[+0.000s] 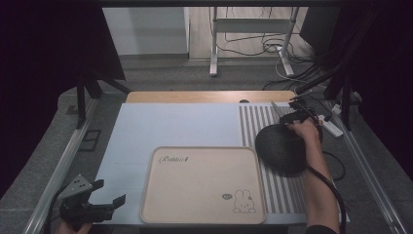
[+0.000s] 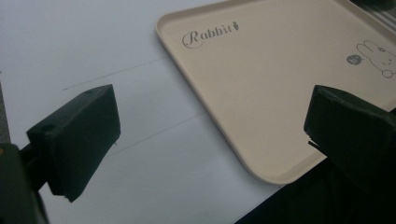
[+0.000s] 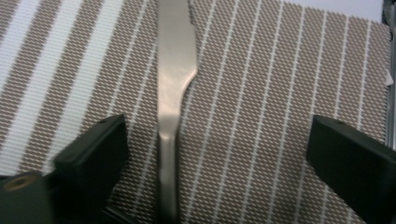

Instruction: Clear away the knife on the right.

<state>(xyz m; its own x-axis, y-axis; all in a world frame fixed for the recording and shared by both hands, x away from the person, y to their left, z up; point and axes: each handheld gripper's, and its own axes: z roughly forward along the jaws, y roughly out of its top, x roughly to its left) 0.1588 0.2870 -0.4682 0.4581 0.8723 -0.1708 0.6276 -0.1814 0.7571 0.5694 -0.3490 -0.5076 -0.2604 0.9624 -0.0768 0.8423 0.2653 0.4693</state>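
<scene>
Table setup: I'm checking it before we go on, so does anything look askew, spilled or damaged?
Nothing stands out. The beige tray lies flat and square, the dark round plate rests on the striped placemat, and the metal knife lies flat on the mat between the open right gripper's jaws.

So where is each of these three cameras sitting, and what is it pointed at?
High view: above the table, looking forward and down; both forearms enter below, by the beige rabbit-print tray.
Left gripper view: on the left hand-held gripper, facing that same tray.
Right gripper view: on the right hand-held gripper, over a silver metal knife on the striped woven placemat.
</scene>
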